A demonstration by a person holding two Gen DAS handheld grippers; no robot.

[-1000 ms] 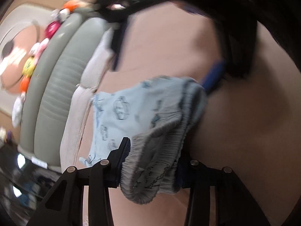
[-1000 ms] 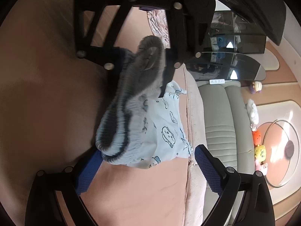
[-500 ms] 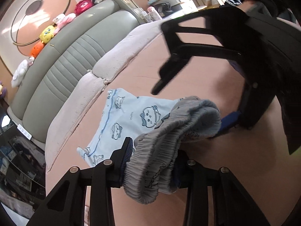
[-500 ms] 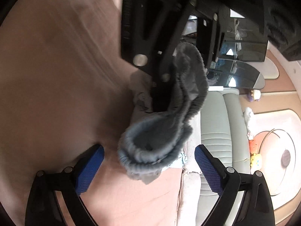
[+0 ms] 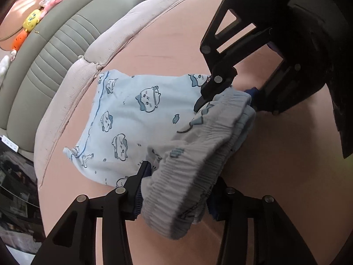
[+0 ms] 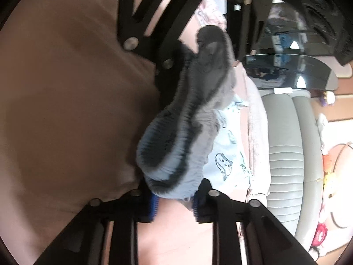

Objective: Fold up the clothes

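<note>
Two grippers now meet at the grey elastic waistband (image 5: 194, 154) of the pale blue printed shorts (image 5: 132, 119), which lie on a pink bed (image 5: 176, 33) beside a grey-green sofa back (image 5: 55, 44) with plush toys (image 5: 30, 19) along its top. A second ago the right gripper (image 6: 174, 203) stands wide, with its blue pads well apart on either side of the bunched band; now its fingers are closing and, in the right wrist view, the pads sit against the lower end of the band, so it seems to take hold there. The left gripper (image 5: 176, 190) changes the other way: its fingers are opening a little, yet the band is between them and the pads seem to touch it on both sides, so the hold looks loosened but not given up. In the left wrist view the shorts also look more spread than before, with the leg part flat on the bed and only the waistband lifted. The meaning for the task, as a judgement, is that the band is now caught at two ends, one by each gripper, which is the condition for stretching it straight and laying one half over the other. The fold itself is not yet made. One risk is that the left hold slips if its fingers open further.
</note>
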